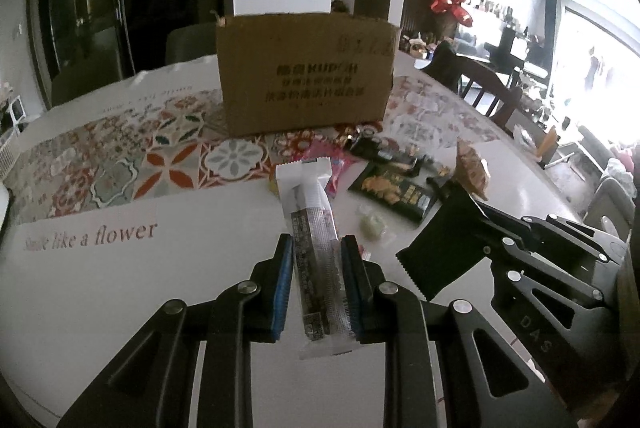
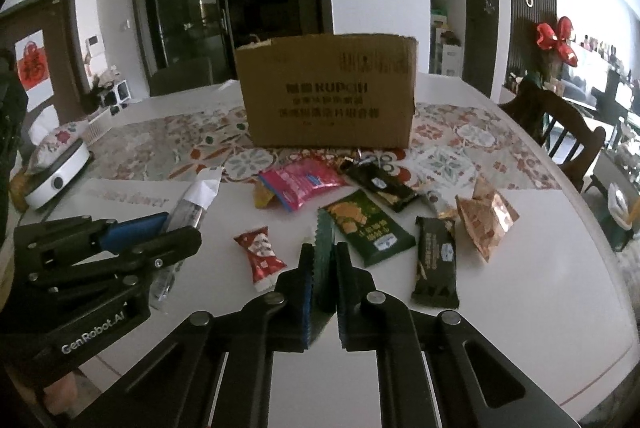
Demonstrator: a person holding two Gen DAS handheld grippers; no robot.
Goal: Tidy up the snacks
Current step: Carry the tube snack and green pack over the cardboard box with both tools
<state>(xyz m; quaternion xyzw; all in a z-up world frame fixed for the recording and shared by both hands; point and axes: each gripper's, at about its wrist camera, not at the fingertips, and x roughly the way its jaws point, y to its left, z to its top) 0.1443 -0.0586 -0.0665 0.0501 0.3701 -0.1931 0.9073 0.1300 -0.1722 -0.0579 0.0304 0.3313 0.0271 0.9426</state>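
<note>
My left gripper (image 1: 316,248) is shut on a long clear-and-white snack stick packet (image 1: 314,228), held above the white table; it also shows in the right wrist view (image 2: 192,205). My right gripper (image 2: 323,256) is shut on a dark green snack packet (image 2: 324,260), seen edge-on; it shows as a dark packet in the left wrist view (image 1: 444,248). An open cardboard box (image 2: 328,91) stands on the patterned runner behind the pile. Loose snacks lie in front of it: a pink packet (image 2: 300,183), a green cracker packet (image 2: 368,228), a red candy (image 2: 260,256), dark bars (image 2: 436,260) and a copper pouch (image 2: 488,216).
A white round appliance (image 2: 56,171) sits at the table's left edge. Wooden chairs (image 2: 560,123) stand at the right side. The floral runner (image 1: 120,147) crosses the table under the box. The table's curved edge runs along the right.
</note>
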